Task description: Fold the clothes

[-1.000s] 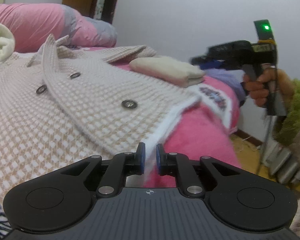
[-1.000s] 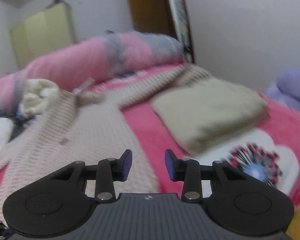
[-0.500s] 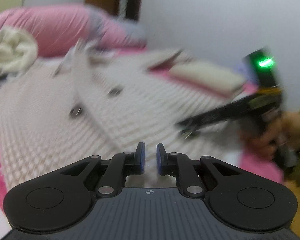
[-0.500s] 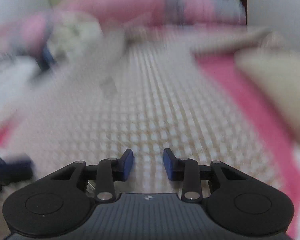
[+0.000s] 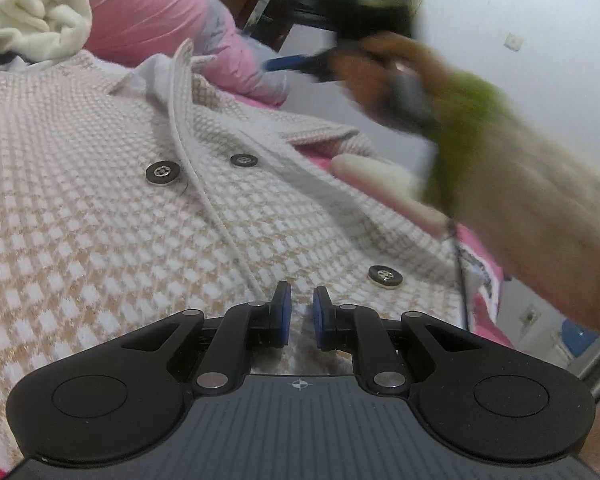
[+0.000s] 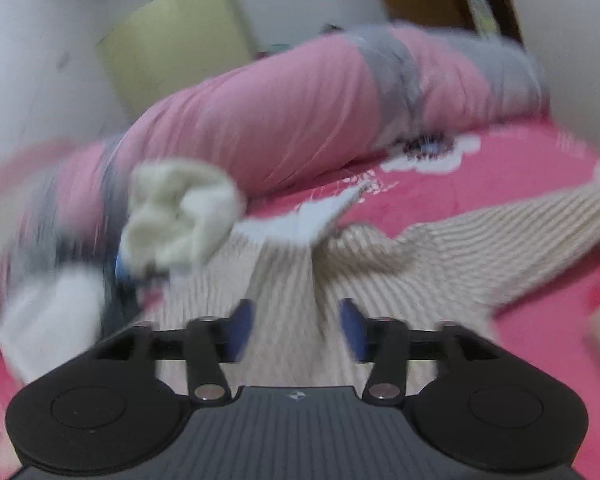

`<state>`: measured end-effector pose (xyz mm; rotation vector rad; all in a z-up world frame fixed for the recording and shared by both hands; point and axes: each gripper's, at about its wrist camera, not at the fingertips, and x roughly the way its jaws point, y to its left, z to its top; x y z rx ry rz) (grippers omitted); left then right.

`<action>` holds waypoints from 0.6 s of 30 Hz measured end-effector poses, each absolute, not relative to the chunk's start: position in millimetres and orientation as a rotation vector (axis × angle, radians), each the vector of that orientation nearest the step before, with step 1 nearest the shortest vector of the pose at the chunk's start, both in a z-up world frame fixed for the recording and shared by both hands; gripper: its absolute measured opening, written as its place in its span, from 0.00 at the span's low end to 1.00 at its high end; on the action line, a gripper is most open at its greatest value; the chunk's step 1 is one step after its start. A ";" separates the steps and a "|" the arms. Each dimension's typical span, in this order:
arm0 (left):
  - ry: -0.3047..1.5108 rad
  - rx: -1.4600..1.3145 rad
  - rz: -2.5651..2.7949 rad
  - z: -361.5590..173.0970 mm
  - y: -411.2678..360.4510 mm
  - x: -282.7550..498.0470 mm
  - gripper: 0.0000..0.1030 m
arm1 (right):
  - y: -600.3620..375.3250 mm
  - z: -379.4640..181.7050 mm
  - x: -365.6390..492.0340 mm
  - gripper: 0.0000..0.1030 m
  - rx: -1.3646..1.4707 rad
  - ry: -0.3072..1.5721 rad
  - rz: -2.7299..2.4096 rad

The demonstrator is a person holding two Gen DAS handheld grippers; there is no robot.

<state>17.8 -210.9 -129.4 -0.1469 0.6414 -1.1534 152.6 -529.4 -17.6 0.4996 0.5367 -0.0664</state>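
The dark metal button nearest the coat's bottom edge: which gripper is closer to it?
Left. The left gripper sits just beside that button; the right gripper is up by the collar.

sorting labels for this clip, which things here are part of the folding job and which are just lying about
Part of the job:
- checked knit cardigan, spread flat on the bed
- left gripper, fingers slightly apart over the cardigan
- right gripper, open near its collar

Lying about:
- cream bundled garment
- folded beige garment
- pink and grey quilt
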 end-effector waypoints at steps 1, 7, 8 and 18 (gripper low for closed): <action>0.634 -0.158 -1.161 -131.0 -209.7 17.8 0.11 | -539.3 -20.4 172.6 0.69 0.548 0.530 -0.077; 0.642 -0.240 -1.207 -134.9 -202.7 24.3 0.13 | -575.7 -45.9 272.2 0.66 0.592 0.592 -0.207; 0.644 -0.252 -1.214 -135.1 -201.1 24.1 0.13 | -577.0 -51.1 285.1 0.61 0.585 0.618 -0.220; 0.640 -0.290 -1.227 -137.1 -195.7 22.4 0.14 | -434.1 -29.9 333.0 0.08 -0.542 0.555 -0.464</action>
